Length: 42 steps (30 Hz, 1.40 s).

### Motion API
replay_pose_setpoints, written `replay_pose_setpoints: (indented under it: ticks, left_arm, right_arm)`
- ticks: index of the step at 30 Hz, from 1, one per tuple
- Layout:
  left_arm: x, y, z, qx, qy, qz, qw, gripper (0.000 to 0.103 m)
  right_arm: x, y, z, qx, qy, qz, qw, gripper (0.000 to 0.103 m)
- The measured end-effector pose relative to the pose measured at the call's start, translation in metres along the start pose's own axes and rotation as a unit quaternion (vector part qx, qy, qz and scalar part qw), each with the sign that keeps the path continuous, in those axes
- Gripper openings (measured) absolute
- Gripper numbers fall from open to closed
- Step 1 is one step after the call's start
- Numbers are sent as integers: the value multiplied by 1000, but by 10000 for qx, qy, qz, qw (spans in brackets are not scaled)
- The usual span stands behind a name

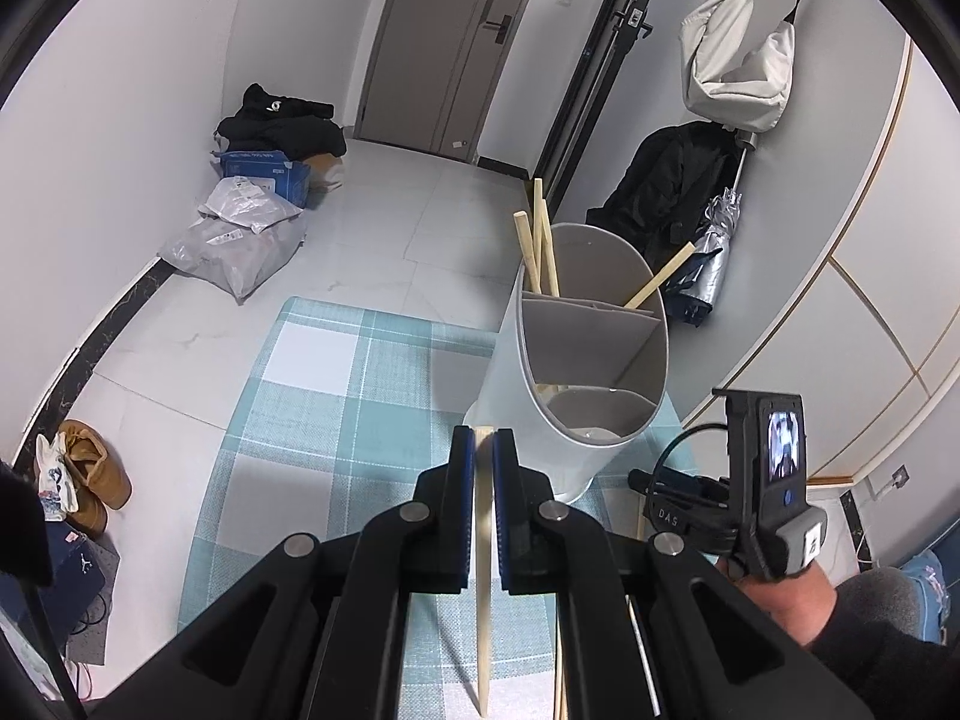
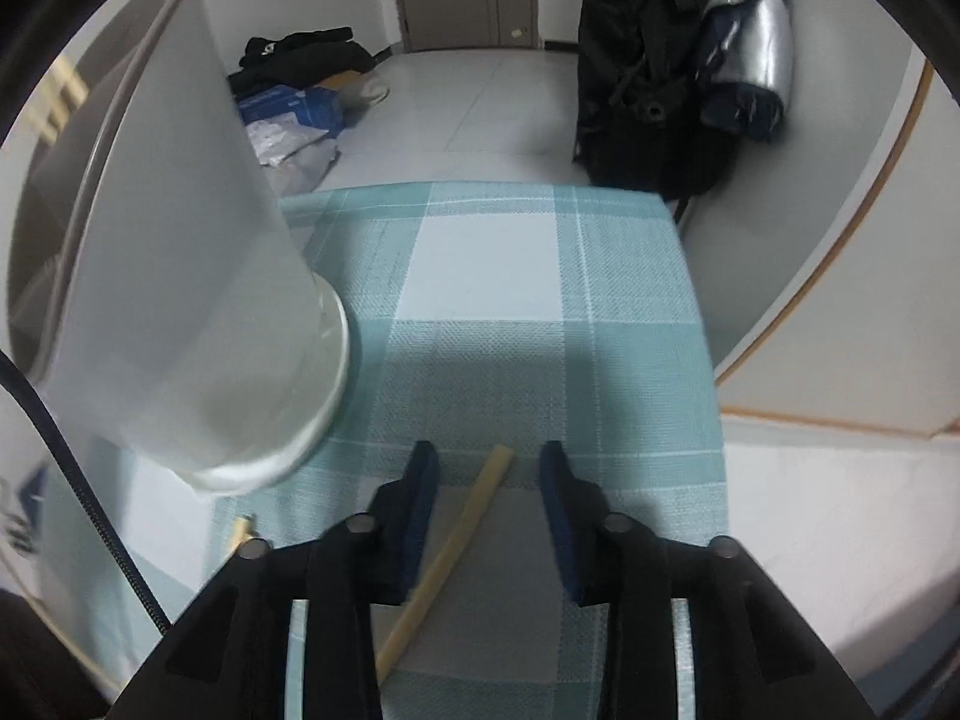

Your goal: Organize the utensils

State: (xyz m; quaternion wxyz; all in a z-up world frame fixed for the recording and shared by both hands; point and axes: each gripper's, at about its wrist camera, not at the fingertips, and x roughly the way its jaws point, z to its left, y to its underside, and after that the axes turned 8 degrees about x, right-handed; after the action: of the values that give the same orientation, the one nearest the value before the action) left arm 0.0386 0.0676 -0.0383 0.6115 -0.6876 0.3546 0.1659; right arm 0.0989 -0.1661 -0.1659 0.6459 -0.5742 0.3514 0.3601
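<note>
Right wrist view had the right gripper (image 2: 489,516) open over a chopstick (image 2: 444,558) at lower centre, so I'd straddle it squarely before closing, while the left gripper (image 1: 485,474) pinched another chopstick (image 1: 483,570) near the holder (image 1: 594,348).

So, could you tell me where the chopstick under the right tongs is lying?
In the right wrist view, the pale wooden chopstick lies diagonally on the teal checked mat, between the open right tongs, right of the white utensil holder.

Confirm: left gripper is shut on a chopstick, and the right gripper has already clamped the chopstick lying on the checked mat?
Not quite. In the right wrist view the right gripper is open: the chopstick lies on the mat between its pads, untouched. The left gripper does grip its chopstick.
</note>
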Motion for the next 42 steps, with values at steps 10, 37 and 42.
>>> replay_pose_setpoints:
  ticks: [10, 37, 42]
  left_arm:
    - [-1, 6, 2, 16, -192, 24, 9998, 3]
    - [-45, -23, -67, 875, -229, -372, 9952, 2]
    - [-52, -39, -72, 941, -144, -475, 9943, 2]
  right_arm:
    - [-3, 3, -12, 109, -290, -93, 9995, 5]
    - [-142, 25, 0, 210, -2661, -1952, 9437, 5]
    - [-148, 21, 4, 102, -2779, -2082, 9377, 5]
